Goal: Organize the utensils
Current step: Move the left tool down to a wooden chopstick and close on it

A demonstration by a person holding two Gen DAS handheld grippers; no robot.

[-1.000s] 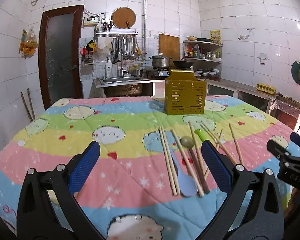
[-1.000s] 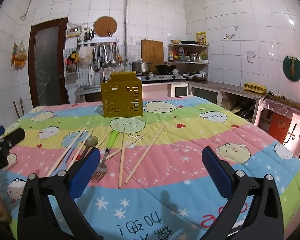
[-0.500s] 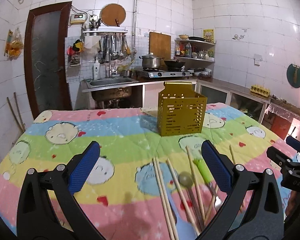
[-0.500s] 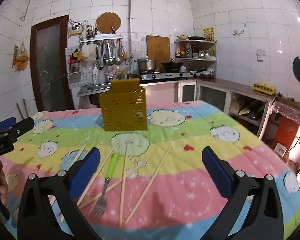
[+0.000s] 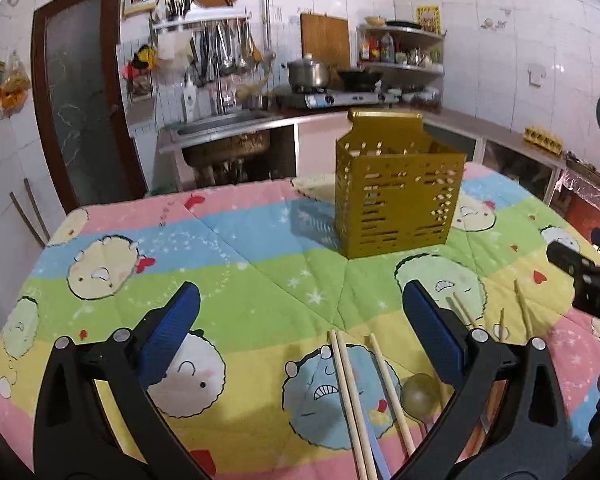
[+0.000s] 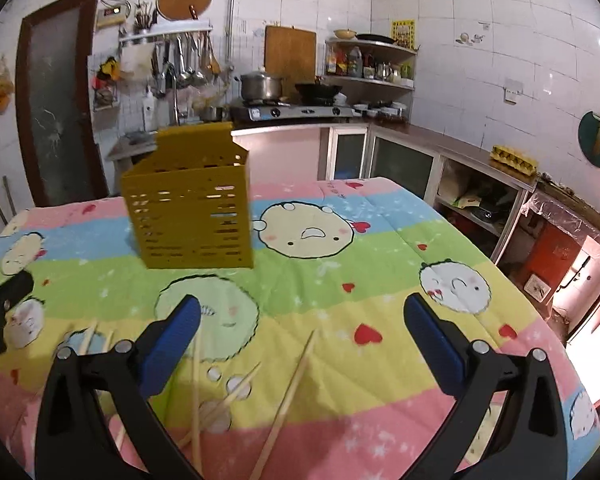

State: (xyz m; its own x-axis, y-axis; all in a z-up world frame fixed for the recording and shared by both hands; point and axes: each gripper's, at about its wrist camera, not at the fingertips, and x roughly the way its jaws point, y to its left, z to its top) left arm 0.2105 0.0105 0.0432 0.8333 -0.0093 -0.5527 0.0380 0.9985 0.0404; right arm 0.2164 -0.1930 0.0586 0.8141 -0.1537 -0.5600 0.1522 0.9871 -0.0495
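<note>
Utensil holder (image 5: 398, 196) upright on the quilt-covered table (image 5: 236, 280), toward the far side. Nearer than the holder: pair of chopsticks (image 5: 350, 392) side by side, a single chopstick (image 5: 390, 388) just to their right, a spoon (image 5: 420, 394) right of that. Further chopsticks (image 6: 288, 400) scattered on the table right of the spoon. Behind the table, a sink (image 5: 220, 124) at left, a stove (image 6: 296, 110) with a pot (image 6: 260, 86) at right.
</note>
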